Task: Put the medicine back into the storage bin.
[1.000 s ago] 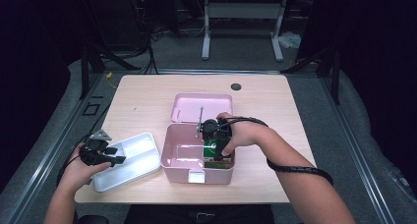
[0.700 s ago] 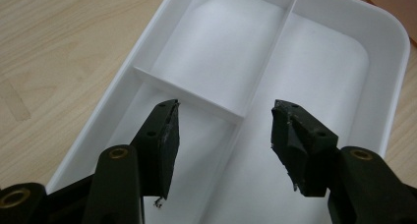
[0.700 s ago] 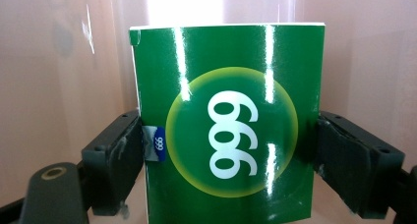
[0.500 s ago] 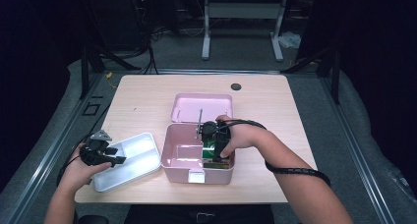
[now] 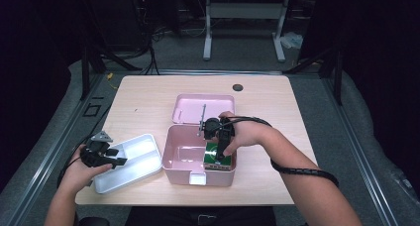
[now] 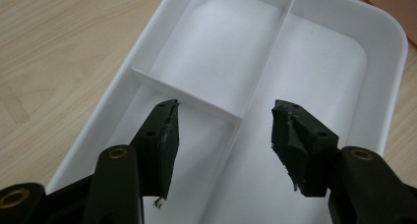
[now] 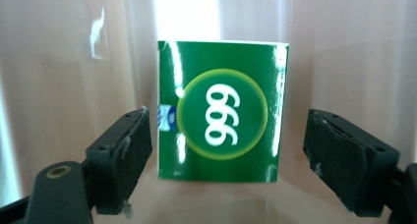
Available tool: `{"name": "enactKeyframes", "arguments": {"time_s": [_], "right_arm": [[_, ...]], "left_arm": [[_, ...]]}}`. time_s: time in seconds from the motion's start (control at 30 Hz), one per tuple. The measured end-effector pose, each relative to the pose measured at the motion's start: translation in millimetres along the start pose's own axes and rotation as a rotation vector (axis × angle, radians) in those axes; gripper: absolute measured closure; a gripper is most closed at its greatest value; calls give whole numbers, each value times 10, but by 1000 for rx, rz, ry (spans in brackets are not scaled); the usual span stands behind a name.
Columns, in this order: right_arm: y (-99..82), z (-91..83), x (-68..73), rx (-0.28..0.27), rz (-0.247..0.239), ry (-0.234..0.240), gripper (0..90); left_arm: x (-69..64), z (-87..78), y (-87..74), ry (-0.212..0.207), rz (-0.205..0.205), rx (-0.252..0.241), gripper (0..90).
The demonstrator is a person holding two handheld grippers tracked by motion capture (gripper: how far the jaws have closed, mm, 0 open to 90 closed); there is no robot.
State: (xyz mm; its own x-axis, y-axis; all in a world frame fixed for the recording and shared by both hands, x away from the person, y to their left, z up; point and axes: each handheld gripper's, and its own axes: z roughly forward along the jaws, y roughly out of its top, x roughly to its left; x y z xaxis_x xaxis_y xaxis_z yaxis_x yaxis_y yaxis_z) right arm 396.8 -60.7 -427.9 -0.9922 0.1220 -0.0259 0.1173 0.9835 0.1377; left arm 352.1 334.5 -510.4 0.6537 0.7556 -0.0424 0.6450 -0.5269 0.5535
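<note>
My left tool [image 6: 223,130] hangs open over the white tray [image 5: 130,161] at the desk's [image 5: 148,94] eight o'clock. My right tool [image 7: 226,155], jaws just narrowing but not touching, straddles the green box [image 7: 222,111] dead ahead at twelve o'clock, inside the pink case [image 5: 173,159], so the right hand is nearer.

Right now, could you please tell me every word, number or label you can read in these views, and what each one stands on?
"999": white digits, turned on their side, in a ringed circle on the face of the green box that lies in the pink case.
Small blue label at the green box's left edge in the right gripper view: too small to read.
White divided tray: no text on it.
</note>
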Motion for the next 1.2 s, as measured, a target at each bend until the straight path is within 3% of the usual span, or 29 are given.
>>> {"name": "enactKeyframes", "arguments": {"time_s": [0.13, 0.4, 0.53, 0.67, 0.83, 0.87, 0.97, 1.03, 1.17, 1.2], "right_arm": [[-47, -123, 21, 7, -11, -1, 217], [-327, -354, 0, 38, 25, -11, 252], [-543, -401, -38, 34, 66, -5, 287], [-722, -423, -70, 9, 109, -37, 296], [-1026, -386, -78, -59, 197, -86, 320], [-1073, -366, -86, -71, 212, -73, 320], [-1204, -275, -76, -127, 276, -144, 319], [-1287, -177, -69, -187, 346, -175, 319], [-1428, 88, -20, -291, 498, -316, 318], [-1428, 88, -20, -291, 498, -316, 318]], "left_arm": [[-1, 0, -2, -1, -3, -6, 444], [-5, 1, -5, 1, 4, -4, 444], [-3, 5, -10, -11, 2, -1, 453], [-1, 9, -14, -10, -1, 0, 459], [-13, -7, -16, -19, 1, -13, 468], [-15, -13, -17, -19, 1, -16, 471], [-11, -23, -21, -16, 5, -24, 483], [-7, -29, -24, -17, 2, -24, 491], [0, -42, -33, -7, 22, -32, 509], [0, -42, -33, -7, 22, -32, 516]]}}
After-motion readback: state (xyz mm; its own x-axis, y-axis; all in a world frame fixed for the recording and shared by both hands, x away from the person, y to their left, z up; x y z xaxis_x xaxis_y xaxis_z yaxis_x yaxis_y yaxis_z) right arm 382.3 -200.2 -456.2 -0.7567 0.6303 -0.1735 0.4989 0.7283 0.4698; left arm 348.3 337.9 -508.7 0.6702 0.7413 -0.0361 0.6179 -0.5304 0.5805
